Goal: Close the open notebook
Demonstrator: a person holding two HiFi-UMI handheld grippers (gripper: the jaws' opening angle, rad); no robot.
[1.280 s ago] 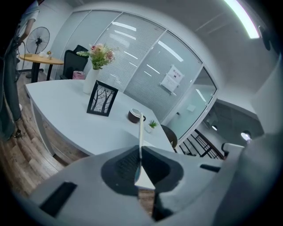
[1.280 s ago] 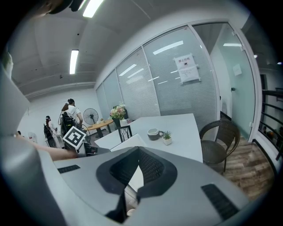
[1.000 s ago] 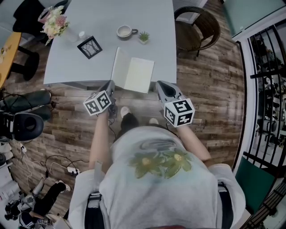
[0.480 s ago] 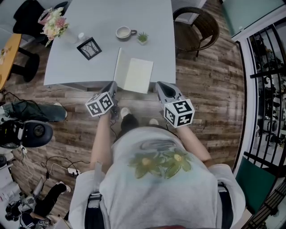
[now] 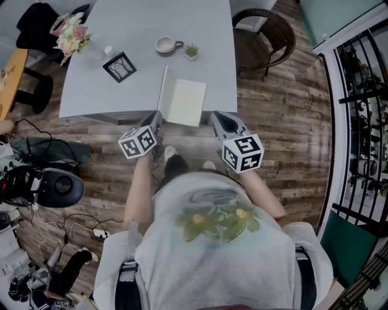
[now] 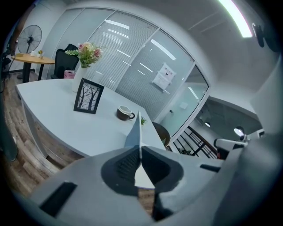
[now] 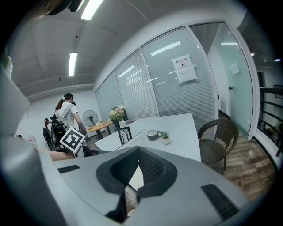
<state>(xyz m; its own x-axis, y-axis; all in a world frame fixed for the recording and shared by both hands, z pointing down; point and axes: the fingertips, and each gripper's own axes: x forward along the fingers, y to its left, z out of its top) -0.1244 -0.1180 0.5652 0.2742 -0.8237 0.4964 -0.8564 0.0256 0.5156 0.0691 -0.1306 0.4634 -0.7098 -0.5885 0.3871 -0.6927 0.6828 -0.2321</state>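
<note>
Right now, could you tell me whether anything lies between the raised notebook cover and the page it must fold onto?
Nothing visible does: the flat page is bare, the left gripper holds the cover upright beside it, and the mug and potted plant stand farther back.

A white desk carries a vase of flowers at its far left corner. A black picture frame stands near the vase, and a mug sits just beside a small potted plant. A wicker chair stands to the desk's right on the wood-plank floor. Black railing runs along the right edge. Cables lie on the floor at lower left. A pedestal fan stands beyond a round wooden table.
</note>
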